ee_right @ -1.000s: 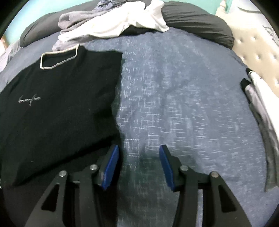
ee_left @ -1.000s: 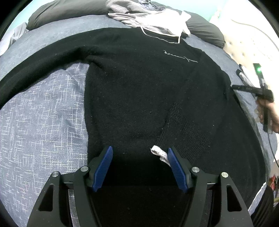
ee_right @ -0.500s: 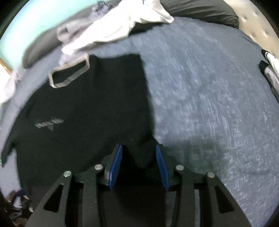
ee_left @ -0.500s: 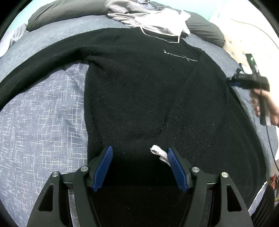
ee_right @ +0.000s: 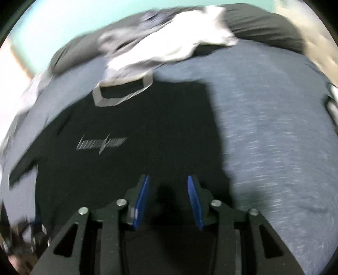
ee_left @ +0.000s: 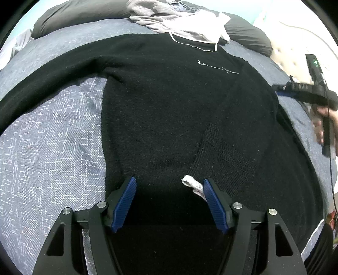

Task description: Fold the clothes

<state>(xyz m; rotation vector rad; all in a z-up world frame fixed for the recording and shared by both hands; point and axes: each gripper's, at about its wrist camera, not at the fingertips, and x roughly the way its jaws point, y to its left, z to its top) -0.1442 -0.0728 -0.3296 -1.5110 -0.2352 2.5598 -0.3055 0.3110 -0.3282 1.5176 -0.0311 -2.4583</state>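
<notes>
Left wrist view shows 1 black sweater (ee_left: 169,110) spread flat on the bed (ee_left: 48,148), its white-trimmed neck toward the pillow end and 1 sleeve stretched out toward the bed's left edge. The other sleeve is folded in across the body, its white cuff (ee_left: 193,185) lying just inside the right pad of the left hand-held gripper (ee_left: 169,203). That hand-held gripper hangs over the sweater's hem with its jaws wide apart, clamping nothing. 1 heap of pale clothes (ee_left: 181,23) lies at the head of the bed against 2 dark pillows (ee_left: 84,14). Near the bed's right edge, 1 hand (ee_left: 325,124) carries the right hand-held gripper (ee_left: 281,90) at the sweater's folded side edge.

Right wrist view, blurred, shows the right hand-held gripper (ee_right: 168,201) over the sweater (ee_right: 126,137) close to its folded edge, jaws closing with black fabric between them; whether the pads press it I cannot tell.
</notes>
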